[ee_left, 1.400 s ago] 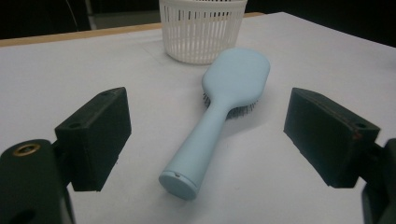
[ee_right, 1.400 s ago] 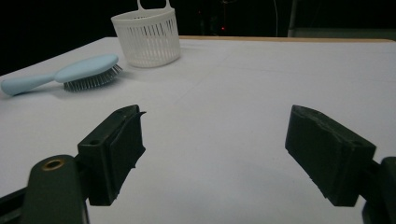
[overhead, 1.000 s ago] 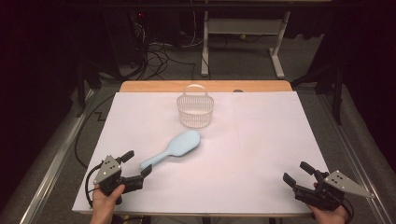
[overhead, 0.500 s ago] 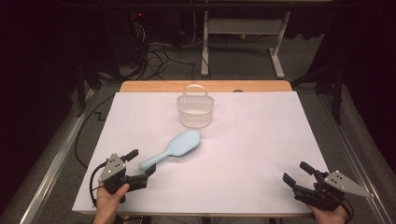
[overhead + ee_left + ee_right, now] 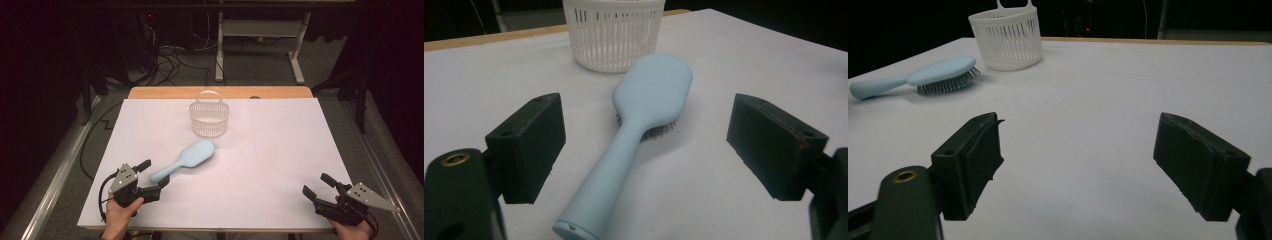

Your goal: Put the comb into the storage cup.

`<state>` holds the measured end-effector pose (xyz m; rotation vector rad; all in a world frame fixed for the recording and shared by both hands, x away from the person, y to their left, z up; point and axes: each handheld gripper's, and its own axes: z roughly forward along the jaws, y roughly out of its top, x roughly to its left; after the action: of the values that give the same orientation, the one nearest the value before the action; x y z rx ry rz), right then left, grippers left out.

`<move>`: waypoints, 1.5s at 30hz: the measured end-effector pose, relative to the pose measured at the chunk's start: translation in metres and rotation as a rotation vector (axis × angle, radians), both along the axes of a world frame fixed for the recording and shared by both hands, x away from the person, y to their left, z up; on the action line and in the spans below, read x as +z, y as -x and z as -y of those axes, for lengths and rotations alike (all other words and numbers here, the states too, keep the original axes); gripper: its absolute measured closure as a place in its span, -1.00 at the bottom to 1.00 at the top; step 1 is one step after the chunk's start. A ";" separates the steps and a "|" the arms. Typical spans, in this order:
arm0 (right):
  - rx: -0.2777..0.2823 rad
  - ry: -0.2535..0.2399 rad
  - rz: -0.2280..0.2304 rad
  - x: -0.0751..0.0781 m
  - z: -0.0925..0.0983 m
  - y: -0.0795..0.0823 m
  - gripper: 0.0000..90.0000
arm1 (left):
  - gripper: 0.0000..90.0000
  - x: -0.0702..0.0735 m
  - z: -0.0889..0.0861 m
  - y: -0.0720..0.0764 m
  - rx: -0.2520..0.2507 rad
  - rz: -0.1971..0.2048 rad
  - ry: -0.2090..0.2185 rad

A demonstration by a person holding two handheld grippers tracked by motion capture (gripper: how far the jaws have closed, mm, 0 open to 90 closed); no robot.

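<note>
- The light-blue hairbrush (image 5: 184,159) lies bristles-down on the white desk (image 5: 280,150), a little toward seven o'clock of centre, its handle end pointing to seven o'clock and its head toward one o'clock.
- The left tool (image 5: 152,176) sits at the handle end with its jaws spread wide on either side; in the left gripper view the handle (image 5: 599,187) runs up between them, touched by neither.
- The white slatted basket (image 5: 209,116) stands upright just past the brush head, at twelve o'clock on the desk, near but apart.
- The right tool (image 5: 319,186) rests at five o'clock, jaws wide, holding nothing.
- By my reckoning nothing is grasped yet: closing on the handle, lifting, and probably carrying to the basket all remain.
</note>
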<state>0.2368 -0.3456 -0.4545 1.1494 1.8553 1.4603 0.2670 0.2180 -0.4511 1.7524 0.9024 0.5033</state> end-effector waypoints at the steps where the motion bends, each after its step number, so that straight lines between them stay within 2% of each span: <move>1: 0.000 0.001 0.001 0.000 0.000 0.000 -0.56 | -0.63 0.000 0.000 0.000 -0.002 -0.001 0.000; 45: 0.001 0.000 -0.002 0.000 0.000 0.000 -0.56 | -0.60 0.003 0.030 -0.018 -0.066 -0.017 -0.001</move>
<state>0.2366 -0.3456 -0.4545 1.1500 1.8573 1.4608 0.2854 0.1878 -0.4483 1.7840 0.8531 0.4465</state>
